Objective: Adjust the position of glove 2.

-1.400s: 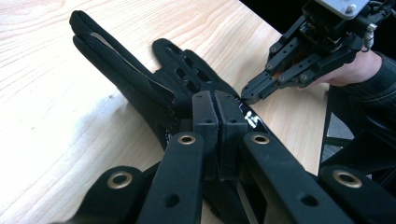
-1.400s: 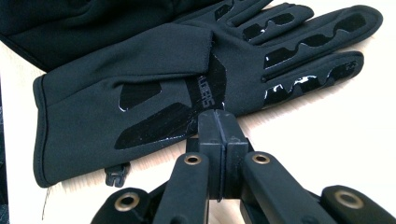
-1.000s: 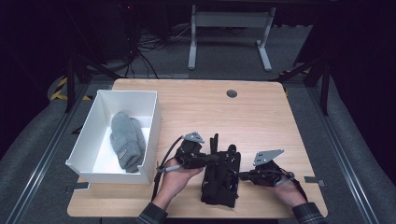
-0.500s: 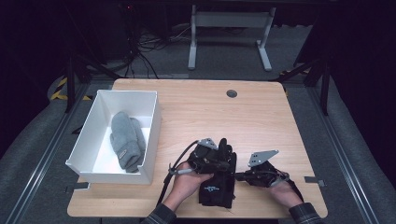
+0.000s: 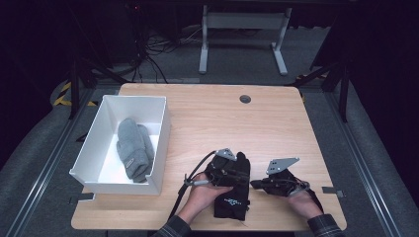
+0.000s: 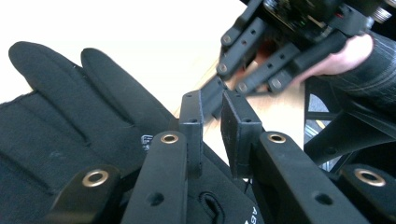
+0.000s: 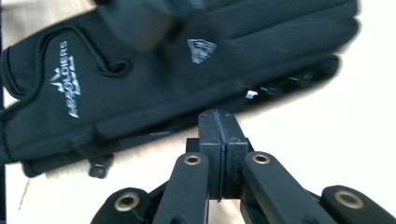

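A black glove (image 5: 231,202) with white lettering lies flat near the table's front edge. My left gripper (image 5: 236,172) rests over its finger end. In the left gripper view its jaws (image 6: 212,100) have just been opening; a narrow gap stands between them with nothing in it, and the glove (image 6: 70,126) lies underneath. My right gripper (image 5: 253,184) points at the glove from the right. Its pads (image 7: 217,116) are pressed together, tips at the edge of the glove (image 7: 163,70).
A white box (image 5: 163,128) stands at the table's left and holds a grey knitted glove (image 5: 133,148). A dark round grommet (image 5: 245,98) sits near the far edge. Bare wood spans the middle and far right.
My left gripper has moved right and slightly down onto the black glove, whose upright fingers are now laid flat. The right gripper has stayed put.
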Tool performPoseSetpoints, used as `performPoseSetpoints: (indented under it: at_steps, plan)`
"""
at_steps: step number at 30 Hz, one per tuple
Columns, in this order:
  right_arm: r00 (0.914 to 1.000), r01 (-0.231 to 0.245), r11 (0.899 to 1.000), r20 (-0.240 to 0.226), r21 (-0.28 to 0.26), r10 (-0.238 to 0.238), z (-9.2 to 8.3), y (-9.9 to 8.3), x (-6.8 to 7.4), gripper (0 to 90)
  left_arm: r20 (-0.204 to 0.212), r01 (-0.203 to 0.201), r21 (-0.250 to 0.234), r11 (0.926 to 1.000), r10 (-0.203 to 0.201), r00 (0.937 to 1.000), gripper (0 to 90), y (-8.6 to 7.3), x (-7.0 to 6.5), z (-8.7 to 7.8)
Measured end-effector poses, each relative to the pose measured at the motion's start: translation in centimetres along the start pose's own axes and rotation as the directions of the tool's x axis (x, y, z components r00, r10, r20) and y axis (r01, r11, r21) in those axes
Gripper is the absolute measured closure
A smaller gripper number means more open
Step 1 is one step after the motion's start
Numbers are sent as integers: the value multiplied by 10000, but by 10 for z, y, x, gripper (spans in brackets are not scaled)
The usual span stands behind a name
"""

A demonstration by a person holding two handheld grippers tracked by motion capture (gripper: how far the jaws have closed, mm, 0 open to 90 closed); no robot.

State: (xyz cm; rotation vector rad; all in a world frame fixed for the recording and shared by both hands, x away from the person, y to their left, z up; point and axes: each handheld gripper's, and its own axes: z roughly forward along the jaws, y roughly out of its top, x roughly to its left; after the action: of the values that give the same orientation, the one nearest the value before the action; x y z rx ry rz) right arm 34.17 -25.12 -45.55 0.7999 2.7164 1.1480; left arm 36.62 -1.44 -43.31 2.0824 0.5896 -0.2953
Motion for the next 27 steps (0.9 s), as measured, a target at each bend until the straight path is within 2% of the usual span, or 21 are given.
performPoseSetpoints:
  at_steps: [1, 2, 3, 6, 10, 14, 16, 18, 19, 22, 25, 26, 27]
  plan:
    - [10000, 0, 10000, 0, 0, 0, 0, 0, 0, 900, 8, -81, 13, 10000, 81, 10000, 804, 0, -1, 0]
    - [9995, -112, 9998, 296, -144, 116, -6, -2, -5, 854, 57, -111, 64, 9999, 111, 9999, 877, -1, -3, 1]
    - [9995, -112, 9998, 296, -144, 116, -6, -2, -5, 854, 93, -151, 155, 9998, 149, 9998, 877, -1, -5, 2]
    - [9966, -300, 9989, 761, -354, 327, -13, -6, -12, 713, 235, -284, 582, 9979, 271, 9994, 900, -5, -14, 9]
    - [9905, -569, 9973, 1229, -461, 622, -18, -11, -21, 544, 183, -379, 1062, 9936, 362, 9992, 900, -9, -20, 20]
    - [9837, -801, 9957, 1573, -476, 867, -17, -17, -29, 398, -272, -512, 1902, 9804, 574, 9980, 900, -13, -22, 29]
    - [9801, -841, 9953, 1765, -482, 914, -17, -19, -33, 349, -453, -593, 2136, 9751, 705, 9965, 900, -14, -23, 30]
    - [9769, -816, 9953, 1936, -528, 904, -18, -20, -34, 329, -729, -636, 2418, 9683, 835, 9938, 900, -13, -24, 28]
    - [9738, -838, 9951, 2073, -533, 932, -18, -20, -35, 321, -729, -636, 2418, 9683, 835, 9938, 900, -13, -24, 28]
    - [9694, -874, 9945, 2249, -568, 981, -19, -22, -38, 306, -1062, -845, 2713, 9588, 1171, 9874, 900, -15, -24, 21]
    - [9640, -887, 9944, 2463, -576, 1002, -19, -23, -40, 306, -1257, -725, 2742, 9589, 1105, 9859, 900, -18, -21, 13]
    - [9611, -906, 9943, 2564, -566, 1022, -19, -24, -41, 294, -1443, -773, 2900, 9539, 1235, 9818, 900, -20, -19, 8]
    - [9611, -906, 9943, 2564, -566, 1022, -19, -24, -41, 294, -1443, -773, 2900, 9539, 1235, 9818, 900, -20, -19, 8]
